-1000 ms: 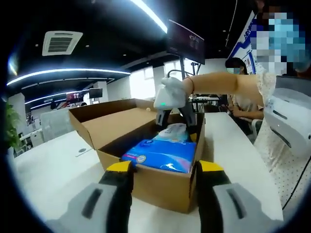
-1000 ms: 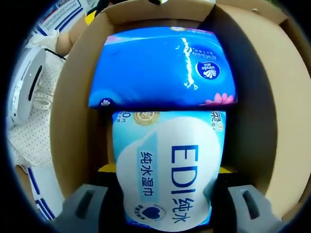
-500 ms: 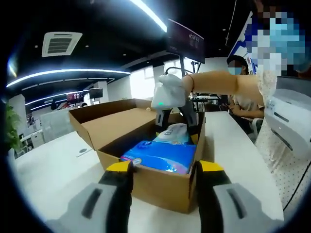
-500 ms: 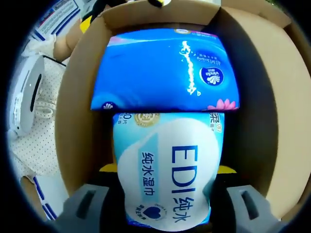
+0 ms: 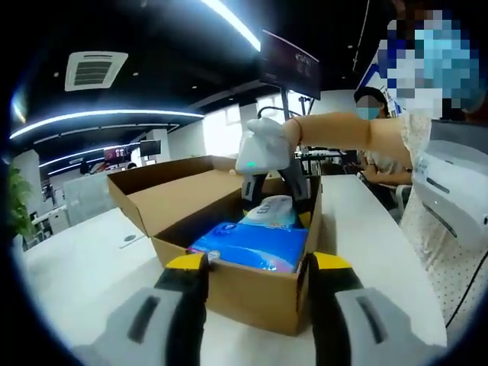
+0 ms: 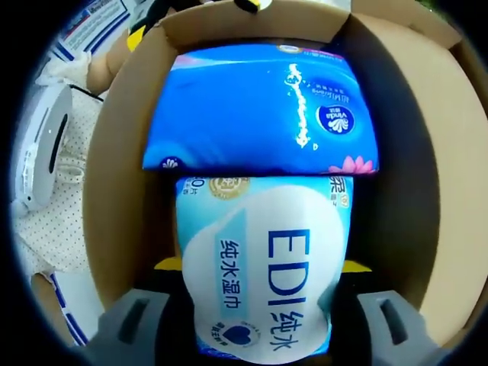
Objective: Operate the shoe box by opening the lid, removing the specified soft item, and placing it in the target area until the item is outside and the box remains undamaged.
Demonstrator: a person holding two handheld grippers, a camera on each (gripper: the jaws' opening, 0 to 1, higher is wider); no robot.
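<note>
A white table [image 5: 84, 267] carries an open cardboard box [image 5: 252, 293], its lid [image 5: 164, 179] folded back and standing clear of the opening, so the first step of the task looks done. The walls appear square and untorn from both views.

Inside lie two soft packs, end to end and touching: a blue tissue pack [image 6: 255, 107] toward one end, and a white-and-blue wipes pack [image 6: 263, 263] printed "EDI" toward the other. In the left gripper view the tissue pack [image 5: 252, 244] sits nearest the camera, with the wipes pack [image 5: 274, 210] behind it.

The right gripper [image 6: 255, 267] reaches down into the box, its yellow-tipped jaws set on either side of the wipes pack and pressed against its flanks, a pinch by the look of it, though the contact itself is hidden under the pack's bulge. Seen from across the table, the right gripper [image 5: 271, 183] stands over the far end of the box with a person's arm [image 5: 343, 130] behind it.

The left gripper [image 5: 258, 263] waits outside, jaws spread apart astride the box's near corner, holding nothing.

The wipes pack sits within the walls, not yet lifted out. Judged from this, extraction and placement in the target area remain; no target area can be made out.
</note>
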